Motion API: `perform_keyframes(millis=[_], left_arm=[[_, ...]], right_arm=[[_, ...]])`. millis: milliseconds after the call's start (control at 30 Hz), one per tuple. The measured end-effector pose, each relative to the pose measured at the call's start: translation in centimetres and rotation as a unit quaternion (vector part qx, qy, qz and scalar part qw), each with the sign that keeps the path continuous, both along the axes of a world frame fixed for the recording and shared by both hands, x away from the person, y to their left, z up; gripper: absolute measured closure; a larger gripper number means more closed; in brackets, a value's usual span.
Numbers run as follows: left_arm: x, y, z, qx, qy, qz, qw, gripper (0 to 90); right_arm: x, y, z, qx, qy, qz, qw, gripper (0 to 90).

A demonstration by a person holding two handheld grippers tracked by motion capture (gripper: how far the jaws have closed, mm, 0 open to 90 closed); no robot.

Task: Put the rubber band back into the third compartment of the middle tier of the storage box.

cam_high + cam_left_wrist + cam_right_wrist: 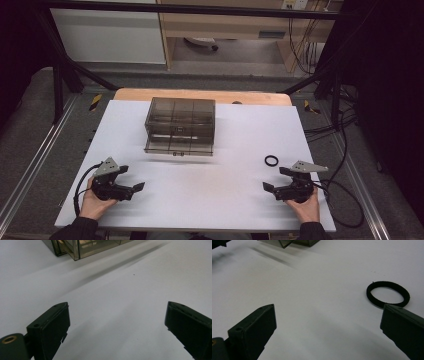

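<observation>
left gripper (132, 179): near left, jaws apart, nothing between | right gripper (272, 179): near right, jaws apart, nothing between | small black rubber ring (271, 160): flat on white table sheet (200, 185), just beyond right gripper | smoky clear plastic drawer box (180, 126): far centre

Black ring (271, 160), smoky-grey clear drawer box (180, 126), white board (210, 190), black grippers w/ grey plates.

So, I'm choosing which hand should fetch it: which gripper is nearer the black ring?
Right. The right gripper sits just below the black ring, jaws open, not touching it. The left gripper is across the white board, far to the ring's left.
</observation>
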State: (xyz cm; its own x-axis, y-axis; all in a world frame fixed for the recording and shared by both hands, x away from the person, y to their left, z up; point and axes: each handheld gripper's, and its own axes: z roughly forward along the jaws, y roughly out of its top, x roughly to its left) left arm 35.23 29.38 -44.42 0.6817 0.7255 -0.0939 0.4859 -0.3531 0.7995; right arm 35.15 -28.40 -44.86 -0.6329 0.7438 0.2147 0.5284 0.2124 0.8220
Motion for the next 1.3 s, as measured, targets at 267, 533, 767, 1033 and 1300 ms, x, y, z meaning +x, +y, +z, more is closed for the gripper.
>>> perform_keyframes(millis=[267,533,767,1033,1300], left_arm=[[0.0,0.1,0.0,-0.004,-0.001,0.000,1.0000,6.1],[-0.1,0.2,0.1,-0.006,-0.002,0.002,1.0000,6.2],[-0.1,0.3,0.1,-0.009,-0.003,0.006,0.9999,6.5],[-0.1,0.3,0.1,-0.008,-0.005,0.007,0.9999,6.7],[0.0,0.2,0.1,-0.003,-0.005,0.007,1.0000,6.7]], right_arm=[[0.0,0.0,0.1,-0.001,-0.001,-0.002,1.0000,1.0],[0.1,0.1,0.3,-0.009,-0.005,-0.006,0.9999,0.8],[0.3,0.3,0.5,-0.018,-0.006,-0.013,0.9997,0.9],[0.6,0.4,0.6,-0.022,-0.002,-0.024,0.9995,1.1],[1.1,0.5,0.5,-0.027,-0.002,-0.036,0.9990,1.5]])
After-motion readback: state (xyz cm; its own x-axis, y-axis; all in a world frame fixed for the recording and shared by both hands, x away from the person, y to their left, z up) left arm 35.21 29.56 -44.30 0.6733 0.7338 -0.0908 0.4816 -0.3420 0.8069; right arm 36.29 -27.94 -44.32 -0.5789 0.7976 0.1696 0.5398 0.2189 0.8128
